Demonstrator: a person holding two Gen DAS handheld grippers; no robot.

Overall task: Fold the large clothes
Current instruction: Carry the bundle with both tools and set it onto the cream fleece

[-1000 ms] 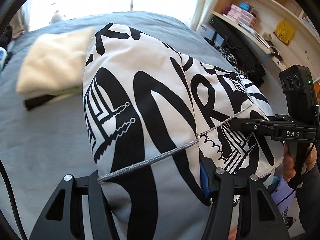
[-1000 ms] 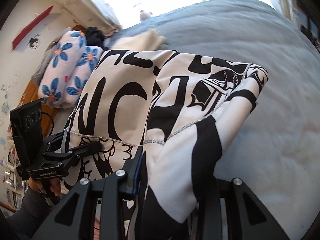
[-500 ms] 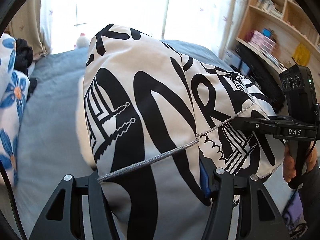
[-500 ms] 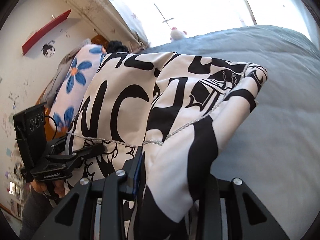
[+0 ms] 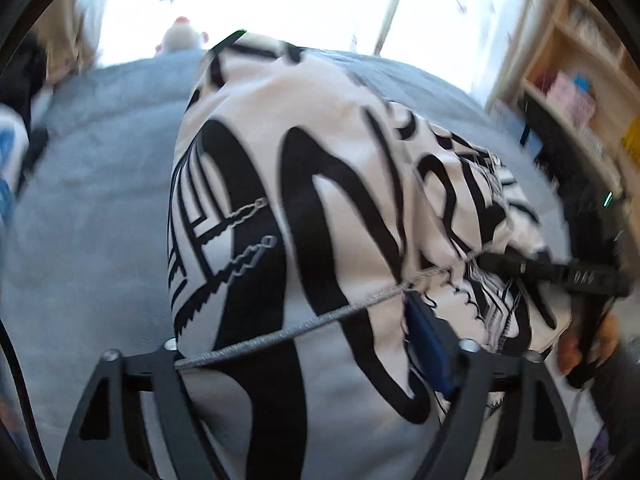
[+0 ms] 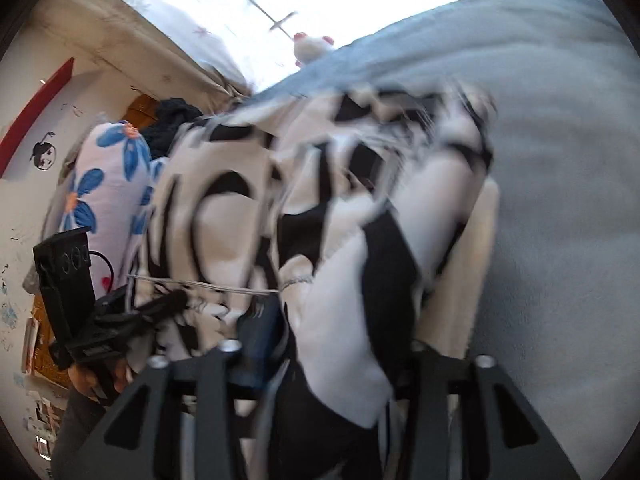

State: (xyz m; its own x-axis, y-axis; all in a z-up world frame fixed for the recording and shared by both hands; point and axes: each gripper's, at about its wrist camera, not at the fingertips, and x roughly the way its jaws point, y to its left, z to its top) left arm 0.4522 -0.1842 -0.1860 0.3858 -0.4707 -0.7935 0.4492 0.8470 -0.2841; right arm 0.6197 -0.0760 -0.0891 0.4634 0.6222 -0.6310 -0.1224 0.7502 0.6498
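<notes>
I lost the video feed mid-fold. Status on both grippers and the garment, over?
Left gripper and right gripper: jaws opening, black-and-white garment between them. Garment bunched over grey bed. Cream folded cloth underneath at right.

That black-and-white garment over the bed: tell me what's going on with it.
A person holds a gripper in each hand, and the folded garment hangs between them over the grey bed. The left gripper and right gripper both have cloth between their jaws, and both are opening, so the garment looks about to be let go onto the bed. The pictures are blurred.
</notes>
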